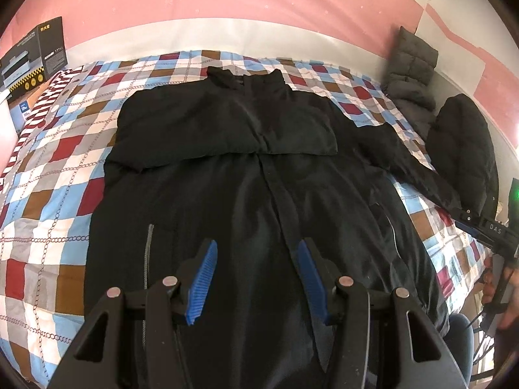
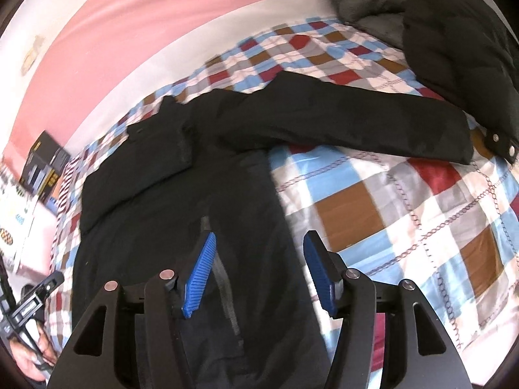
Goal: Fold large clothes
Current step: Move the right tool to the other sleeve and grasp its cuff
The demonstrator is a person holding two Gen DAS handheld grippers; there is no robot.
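Observation:
A large black jacket (image 1: 253, 168) lies flat, front up, on a checked bedspread (image 1: 48, 168). Its left sleeve is folded across the chest. Its right sleeve (image 2: 340, 123) stretches out to the right over the bedspread (image 2: 405, 210). My left gripper (image 1: 256, 253) hovers open over the jacket's lower front near the zip. My right gripper (image 2: 259, 249) is open and empty above the jacket's (image 2: 181, 201) right edge, near a pocket zip. The right gripper also shows at the right edge of the left wrist view (image 1: 486, 227), and the left gripper at the lower left of the right wrist view (image 2: 35, 295).
A grey puffer garment (image 1: 412, 74) and a black puffer coat (image 1: 464, 149) lie at the bed's far right against the pink wall. Boxes (image 1: 32, 55) stand at the bed's far left. A red-striped cloth (image 1: 42, 103) lies beside them.

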